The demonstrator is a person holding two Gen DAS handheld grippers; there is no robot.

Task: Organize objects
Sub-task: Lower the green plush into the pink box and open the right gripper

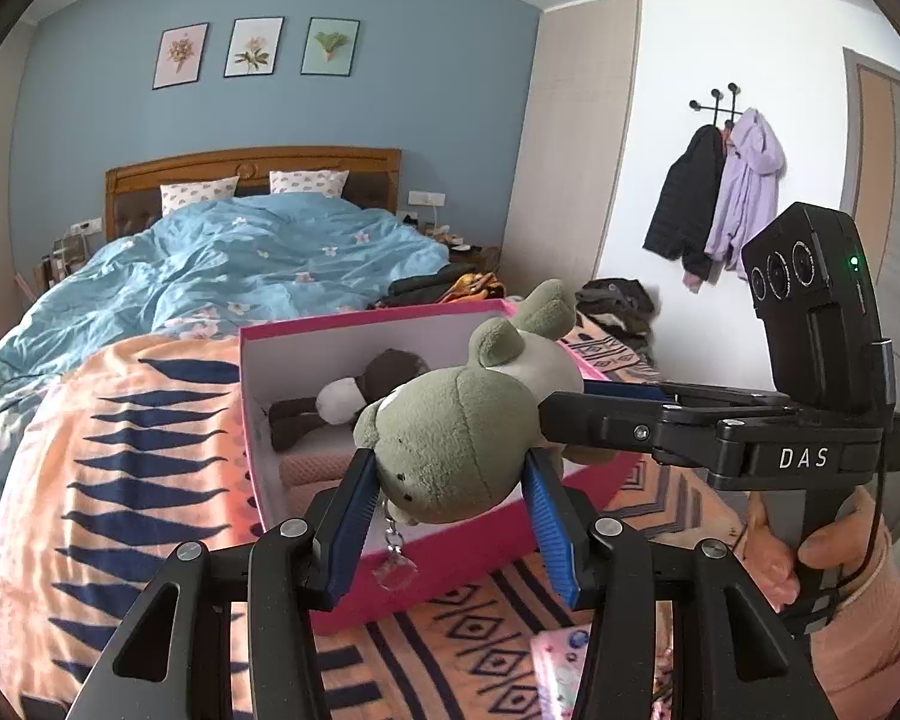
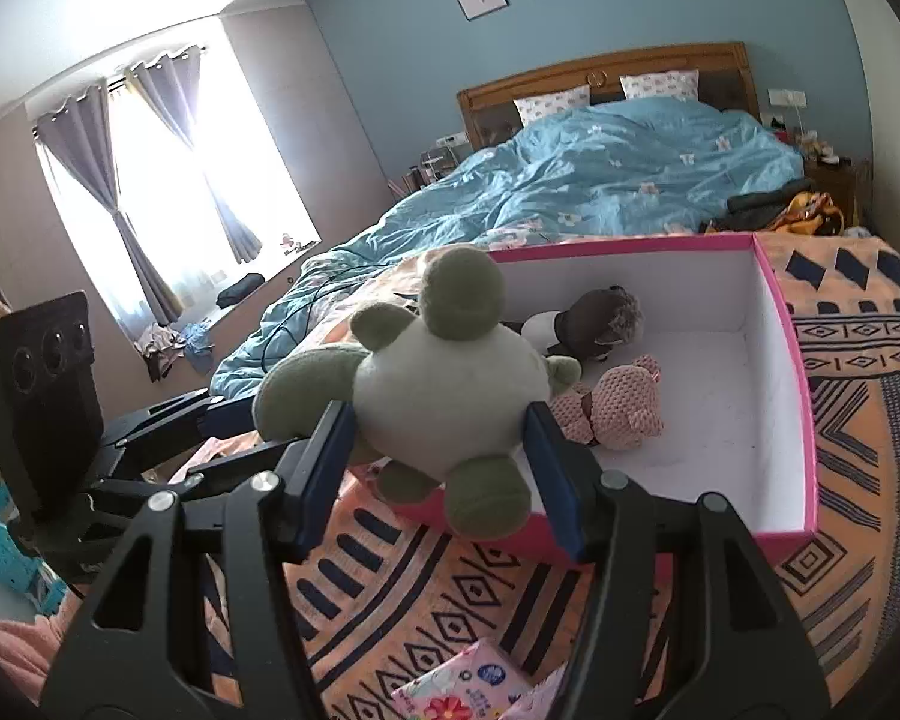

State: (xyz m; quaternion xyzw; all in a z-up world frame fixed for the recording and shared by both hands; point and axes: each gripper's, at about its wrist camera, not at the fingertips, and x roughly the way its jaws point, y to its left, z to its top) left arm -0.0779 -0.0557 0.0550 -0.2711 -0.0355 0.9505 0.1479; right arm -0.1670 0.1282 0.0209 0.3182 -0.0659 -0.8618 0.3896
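Note:
A green and white plush frog [image 1: 462,426] hangs between both grippers above the near edge of a pink box [image 1: 390,315]. My left gripper [image 1: 450,468] is shut on the frog's green head; a small clear keychain dangles below it. My right gripper [image 2: 438,414] is shut on the frog's white belly [image 2: 444,396]. The right gripper also shows in the left wrist view [image 1: 564,414], coming in from the right. The pink box [image 2: 786,324] has a white inside and holds a brown and white plush [image 2: 588,324] and a pink knitted plush [image 2: 618,405].
The box stands on an orange and navy patterned blanket [image 2: 858,360] at the foot of a bed with a blue duvet [image 1: 240,258]. A floral tissue pack [image 2: 468,684] lies near me. Dark clothes [image 2: 768,204] lie beyond the box. Jackets hang on the wall [image 1: 714,198].

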